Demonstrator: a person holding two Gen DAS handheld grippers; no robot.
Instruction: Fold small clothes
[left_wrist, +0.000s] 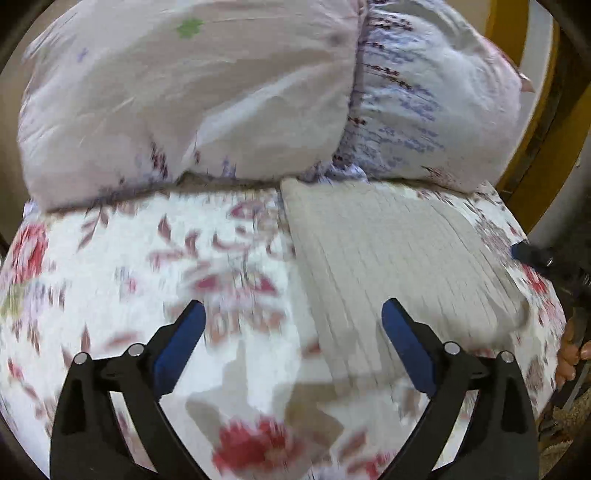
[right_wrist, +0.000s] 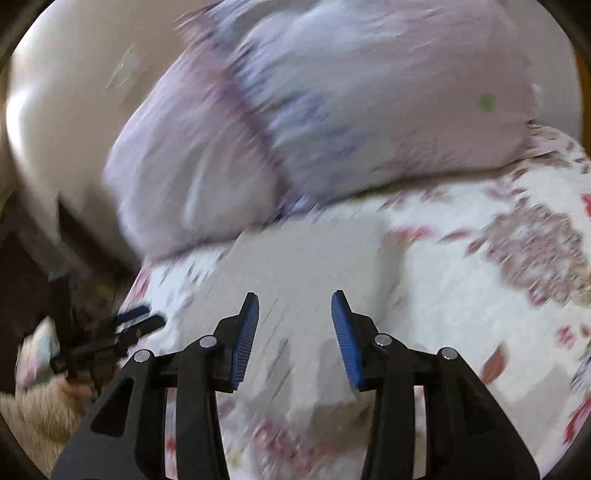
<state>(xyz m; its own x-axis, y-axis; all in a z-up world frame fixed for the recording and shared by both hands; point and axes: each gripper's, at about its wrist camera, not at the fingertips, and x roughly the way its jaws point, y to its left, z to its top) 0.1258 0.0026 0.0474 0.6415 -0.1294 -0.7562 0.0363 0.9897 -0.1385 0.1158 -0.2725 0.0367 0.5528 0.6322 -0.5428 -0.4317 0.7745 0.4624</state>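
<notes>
A small grey ribbed garment (left_wrist: 388, 266) lies folded flat on the floral bedsheet (left_wrist: 129, 258), right of centre in the left wrist view. My left gripper (left_wrist: 293, 314) is open and empty, above the garment's left edge. In the right wrist view the same grey garment (right_wrist: 306, 266) lies just ahead of my right gripper (right_wrist: 295, 306), which is open and empty above it. The right gripper's tip also shows at the right edge of the left wrist view (left_wrist: 532, 254). The left gripper shows at the left of the right wrist view (right_wrist: 136, 321). Both views are motion-blurred.
A large pale lilac pillow (left_wrist: 192, 96) lies across the bed behind the garment; it also shows in the right wrist view (right_wrist: 332, 122). A wooden bed frame (left_wrist: 532, 177) runs along the right. A white wall (right_wrist: 66, 122) and a dark gap lie beyond the bed's left edge.
</notes>
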